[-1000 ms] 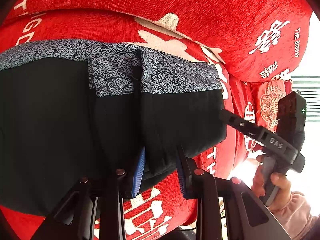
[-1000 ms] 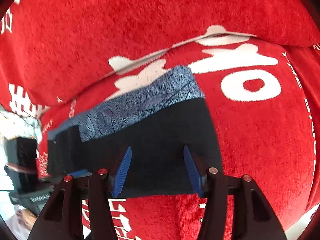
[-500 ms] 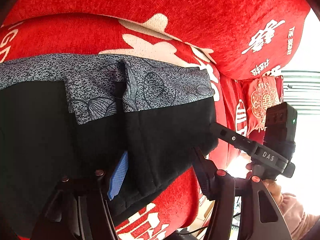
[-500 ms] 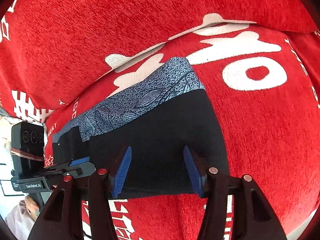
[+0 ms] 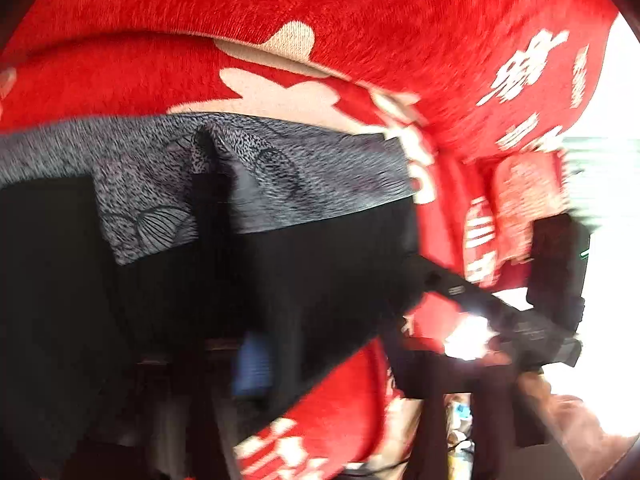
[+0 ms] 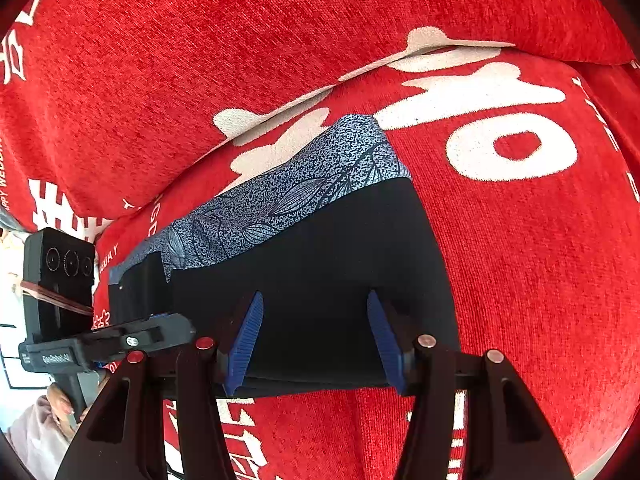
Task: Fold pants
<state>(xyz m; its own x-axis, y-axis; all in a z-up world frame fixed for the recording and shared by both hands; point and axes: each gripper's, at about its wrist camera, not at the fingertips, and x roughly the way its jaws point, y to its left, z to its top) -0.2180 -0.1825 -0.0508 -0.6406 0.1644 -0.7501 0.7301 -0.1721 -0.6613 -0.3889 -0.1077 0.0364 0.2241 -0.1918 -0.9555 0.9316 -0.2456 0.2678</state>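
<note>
Two layers stacked: black pants with grey patterned waistband [image 6: 320, 264] folded on red chenille sofa cover [image 6: 520, 280]. Left gripper [image 5: 260, 364] just snapped closed on black hem fold; right gripper [image 6: 316, 340] half-spread, pads clear of cloth, holding nothing. Another fold likely left.

Left wrist view smeared by motion throughout. We cannot make out the left tongs [image 5: 276, 364]: only one blue ribbed pad [image 5: 252, 364] shows, against the black pants with grey leaf-print waistband [image 5: 320, 264]. The pants run off the left edge. White lettering on the red plush sofa cover [image 5: 360, 20] is unreadable there. In the right wrist view, the sofa cover's edges are cropped.
</note>
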